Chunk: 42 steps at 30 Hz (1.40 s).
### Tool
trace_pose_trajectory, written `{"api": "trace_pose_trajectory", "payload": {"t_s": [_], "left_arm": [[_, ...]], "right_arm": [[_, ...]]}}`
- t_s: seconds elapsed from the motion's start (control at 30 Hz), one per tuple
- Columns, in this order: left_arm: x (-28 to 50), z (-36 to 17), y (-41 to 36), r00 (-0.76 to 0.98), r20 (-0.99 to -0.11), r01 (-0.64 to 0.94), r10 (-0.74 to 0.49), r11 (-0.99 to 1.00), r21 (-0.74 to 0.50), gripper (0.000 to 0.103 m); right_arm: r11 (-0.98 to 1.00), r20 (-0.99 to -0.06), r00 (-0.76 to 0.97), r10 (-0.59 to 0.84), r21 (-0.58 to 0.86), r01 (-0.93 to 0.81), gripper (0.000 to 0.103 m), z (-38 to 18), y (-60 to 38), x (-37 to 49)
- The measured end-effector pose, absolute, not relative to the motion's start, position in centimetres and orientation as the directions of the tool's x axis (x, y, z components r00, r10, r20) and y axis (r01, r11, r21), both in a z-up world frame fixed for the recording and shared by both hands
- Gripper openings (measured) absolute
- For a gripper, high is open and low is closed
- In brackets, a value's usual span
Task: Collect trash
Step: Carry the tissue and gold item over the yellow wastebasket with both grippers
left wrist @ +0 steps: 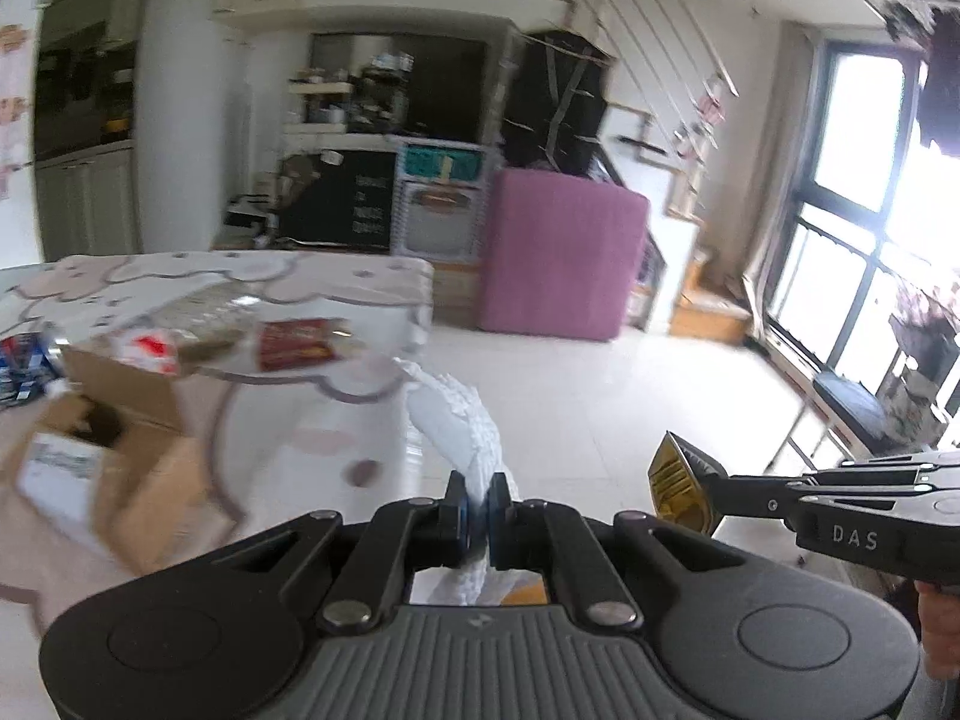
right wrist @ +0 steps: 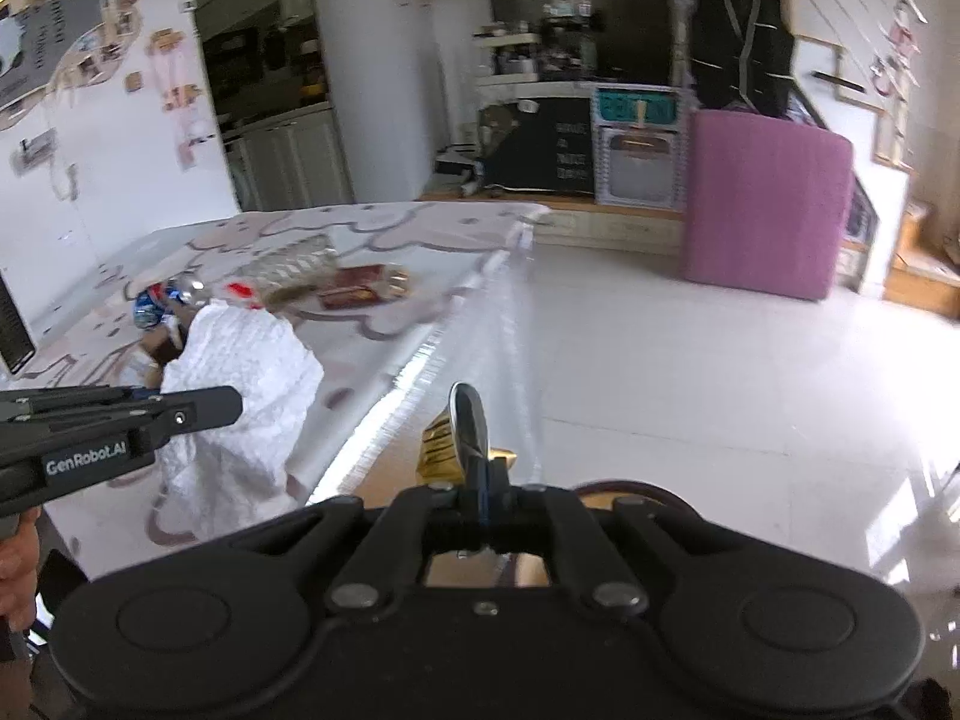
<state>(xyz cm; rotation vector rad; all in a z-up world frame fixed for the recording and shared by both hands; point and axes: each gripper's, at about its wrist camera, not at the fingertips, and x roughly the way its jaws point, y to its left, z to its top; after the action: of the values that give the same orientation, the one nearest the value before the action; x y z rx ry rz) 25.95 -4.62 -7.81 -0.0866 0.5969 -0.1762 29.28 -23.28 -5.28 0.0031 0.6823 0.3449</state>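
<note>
fingers (left wrist: 459,510) of left gripper (left wrist: 478,507) clamped tight on white foam wrap (left wrist: 462,420), pinched at one thin edge, rest of sheet fanning up and forward beyond table corner; same wrap seen from right wrist as big crumpled sheet hanging past left gripper's tip. right gripper (right wrist: 483,480) closed on gold foil wrapper (right wrist: 441,447), a shiny flat piece standing up between its pads, also visible from left wrist as gold packet (left wrist: 678,480) at jaw end, out over floor. both pieces lifted clear, well apart from each other. still on table (left wrist: 360,282): red packet (left wrist: 297,345), clear ribbed bottle (right wrist: 294,267), red-and-white wrapper (left wrist: 150,351), blue crushed can (right wrist: 153,303), open cardboard box (left wrist: 114,414) near left edge. probably mid-carry, both loads on way to a bin not in view. to do it well: keep both squeezes firm, since foam is gripped by a narrow edge and may slide out if swung; carry low and steady, keep loose sheet away from table litter so nothing drags off; keep grippers apart so wrap does not drape over foil; release only once fully above bin mouth, one at a time. writing: "das" on right gripper's side, "genrobot.ai" on left gripper's side (right wrist: 87,453); chalkboard-like dark panel (left wrist: 342,204) in background bears lines of text, too blurred to read; labels on packets and box sticker unreadable
</note>
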Motion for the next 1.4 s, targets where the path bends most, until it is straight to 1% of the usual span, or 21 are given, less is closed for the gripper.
{"api": "trace_pose_trajectory", "payload": {"t_s": [0.43, 0.83, 0.97, 1.07, 1.23, 1.4], "left_arm": [[31.9, -13.5, -13.1, 0.706, -0.648, 0.272, -0.288, 0.954, -0.128, 0.006], [42.2, -20.6, -16.5, 0.548, -0.768, 0.305, -0.332, 0.934, -0.186, 0.006], [46.7, -22.7, -17.0, 0.515, -0.789, 0.313, -0.334, 0.931, -0.190, 0.006], [49.4, -24.4, -17.5, 0.465, -0.821, 0.307, -0.330, 0.930, -0.200, 0.006], [51.5, -28.4, -19.2, 0.316, -0.895, 0.303, -0.315, 0.927, -0.220, 0.006], [52.9, -33.3, -20.6, 0.190, -0.949, 0.303, -0.253, 0.934, -0.188, 0.006]], "right_arm": [[0.971, -0.657, 0.714, 0.240, 0.172, -0.168, 0.000, -10.8, -31.7, 30.9], [0.979, -0.784, 0.594, 0.178, 0.202, -0.026, 0.000, -18.0, -35.5, 38.6], [0.979, -0.816, 0.553, 0.169, 0.203, 0.001, 0.000, -19.6, -35.9, 41.7], [0.978, -0.830, 0.531, 0.173, 0.210, 0.011, 0.000, -20.3, -36.3, 43.7], [0.974, -0.858, 0.480, 0.181, 0.223, 0.033, 0.000, -22.1, -36.6, 46.1], [0.972, -0.885, 0.424, 0.191, 0.230, 0.042, 0.000, -24.0, -36.8, 47.7]]}}
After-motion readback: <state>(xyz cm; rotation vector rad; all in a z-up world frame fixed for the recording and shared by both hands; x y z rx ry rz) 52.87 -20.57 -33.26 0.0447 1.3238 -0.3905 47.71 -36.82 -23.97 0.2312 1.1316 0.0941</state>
